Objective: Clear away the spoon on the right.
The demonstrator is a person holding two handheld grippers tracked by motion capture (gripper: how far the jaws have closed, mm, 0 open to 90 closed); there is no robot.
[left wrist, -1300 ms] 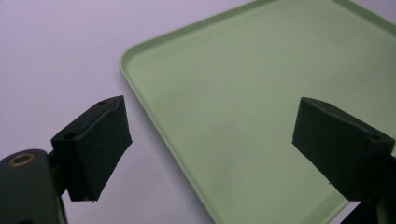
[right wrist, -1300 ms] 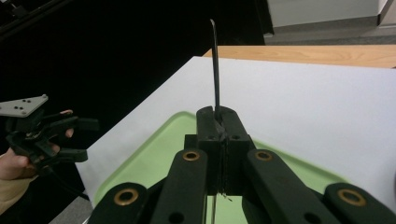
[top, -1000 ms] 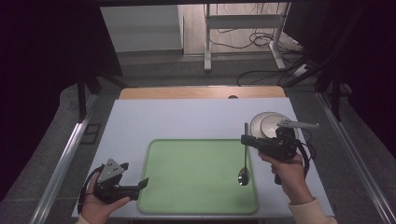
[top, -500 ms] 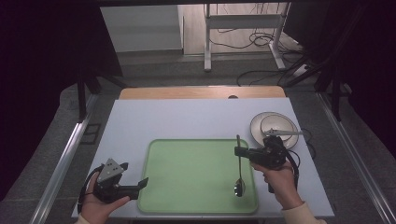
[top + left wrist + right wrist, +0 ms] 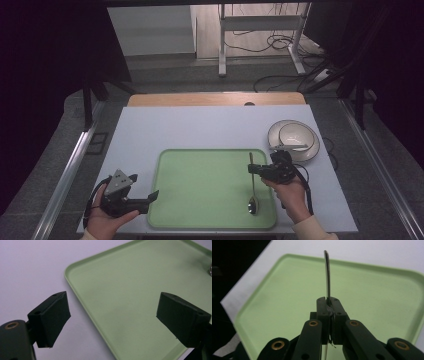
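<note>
Spoon (image 5: 253, 187) first: I have it pinched by the handle in my right gripper (image 5: 256, 169), and it hangs over the right side of the green tray (image 5: 200, 190), bowl end toward me and handle tip pointing away. From the right gripper view the jaws are pressed together on the thin metal handle (image 5: 327, 277), which stands up edge-on above them with the tray spread out behind. I can't tell from the high view whether the bowl already touches the tray floor or sits just above it; it looks very close.

My left gripper (image 5: 145, 199) hovers just beside the tray's near left corner, jaws spread wide and holding nothing; its own view shows the two black pads (image 5: 50, 315) well apart with the tray's rim (image 5: 75, 287) running between them.

Off the tray to the right, the plate with a smaller dish stacked in it (image 5: 294, 140) sits on the table (image 5: 200, 130), near my right hand.

As I judge it, the carry is mostly done: the spoon is over the tray. What is left is to lower it flat, let go, and pull the right gripper clear. The plate and dish may still need moving over, though I can't be sure
</note>
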